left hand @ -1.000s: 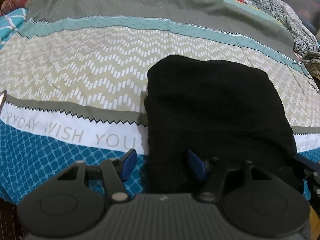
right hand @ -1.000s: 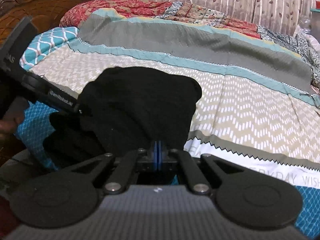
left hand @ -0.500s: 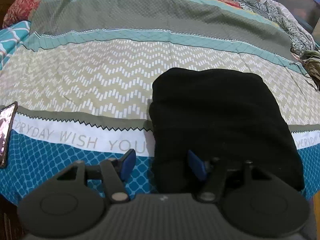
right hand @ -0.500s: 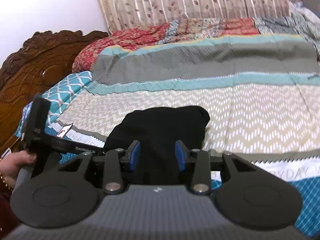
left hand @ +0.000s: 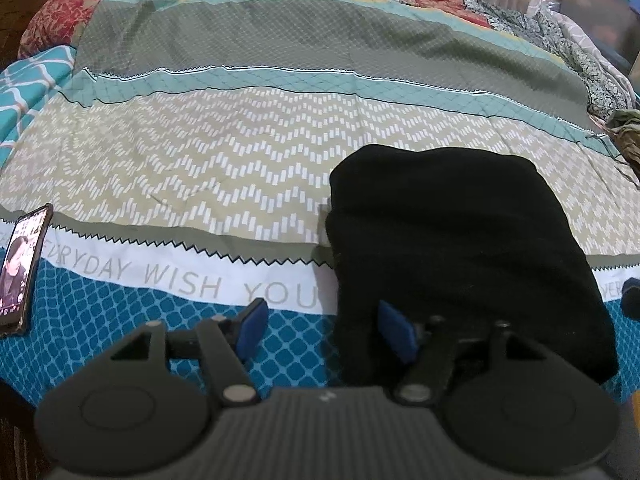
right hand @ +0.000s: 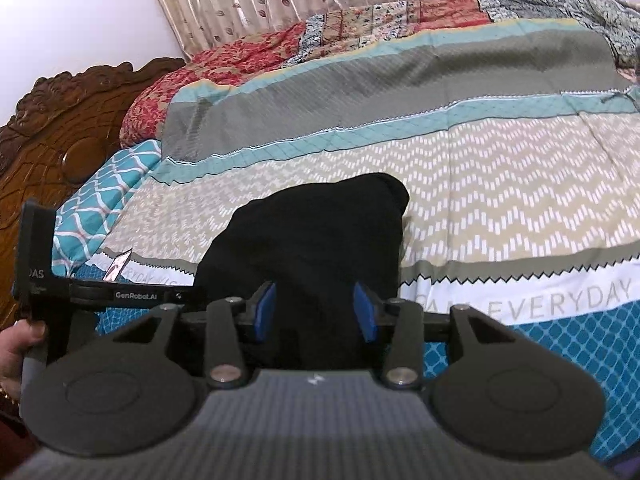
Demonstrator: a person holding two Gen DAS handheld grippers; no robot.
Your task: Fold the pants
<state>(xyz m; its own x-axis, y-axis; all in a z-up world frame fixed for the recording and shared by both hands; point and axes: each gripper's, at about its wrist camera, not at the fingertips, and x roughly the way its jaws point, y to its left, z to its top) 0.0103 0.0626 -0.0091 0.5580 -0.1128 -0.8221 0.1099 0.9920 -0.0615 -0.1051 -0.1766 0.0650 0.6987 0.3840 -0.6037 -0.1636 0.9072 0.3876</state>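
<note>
The black pants (left hand: 460, 248) lie folded into a compact bundle on the patterned bedspread (left hand: 240, 168). My left gripper (left hand: 323, 330) hovers over the bundle's near left corner with its jaws opening. Its right pad is over the cloth and its left pad over the blue sheet, and neither presses. In the right wrist view the pants (right hand: 320, 232) lie just beyond my right gripper (right hand: 316, 312). Its jaws are opening too, and the blue pads stand apart without touching the cloth. The left gripper's body (right hand: 132, 295) crosses that view at the left, held by a hand (right hand: 16, 344).
A phone (left hand: 20, 268) with a lit screen lies on the bed at the left, near the edge. A carved wooden headboard (right hand: 60, 152) stands at the left, with red patterned bedding (right hand: 240, 56) and curtains behind. Crumpled cloth (left hand: 624, 132) lies at the far right.
My right gripper went from shut to open, let the pants go and drew up and back while rolling. The left gripper stayed put, tilted up a little, and the phone came into view.
</note>
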